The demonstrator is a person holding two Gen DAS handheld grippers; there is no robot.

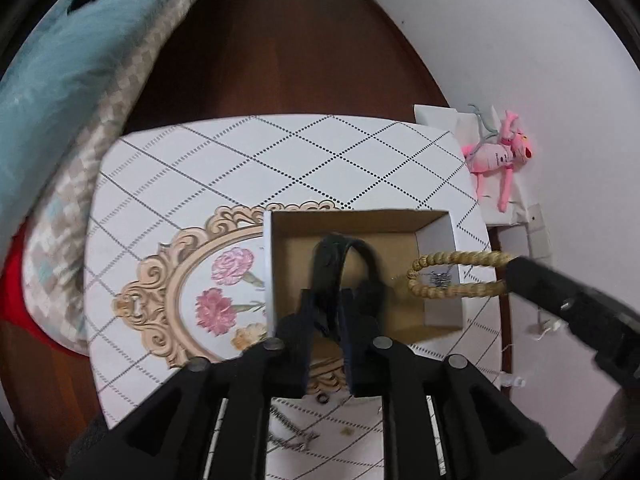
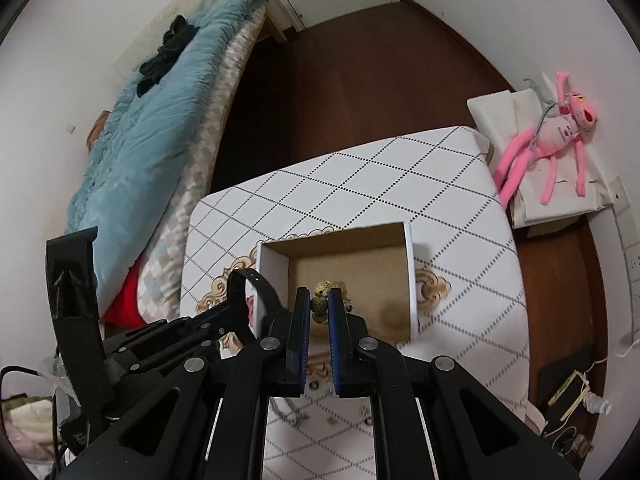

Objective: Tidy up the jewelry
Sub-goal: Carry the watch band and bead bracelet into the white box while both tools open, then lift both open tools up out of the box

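An open cardboard box (image 1: 360, 232), white outside & brown inside, sits near the middle of a small table (image 1: 280, 152) covered in a white cloth w/ dotted diamond lines and a gilt-framed flower print. Directly over the box interior, the left gripper (image 1: 328, 308) pinches a black strap-like band (image 1: 340, 256) between its tips; the band arches up in a loop above the box floor. The jaws are nearly closed on it, w/ the blue pads close on either side of the strap.

To the right, over the box's right wall, the right gripper (image 1: 516, 272) carries a tan wooden-bead bracelet (image 1: 456, 276), stretched out as a long loop toward the box. In the right wrist view the same gripper (image 2: 319, 304) is clamped on the beads (image 2: 322, 300) at its tips, jaws nearly shut, hanging over the near part of the box (image 2: 348, 276). The left gripper (image 2: 236, 304) & its black band (image 2: 256, 284) show just beyond the box's left wall in that view.

On the table's near edge, below both grippers, lie a few small pieces: a thin chain (image 1: 292, 436), a small dark ring (image 1: 322, 399); details too small to tell.

Around the table: dark brown wood floor (image 1: 300, 52), a bed w/ pale blue blanket (image 2: 160, 132) along the left, and a pink plush toy (image 2: 556, 136) on white boxes by the right wall.
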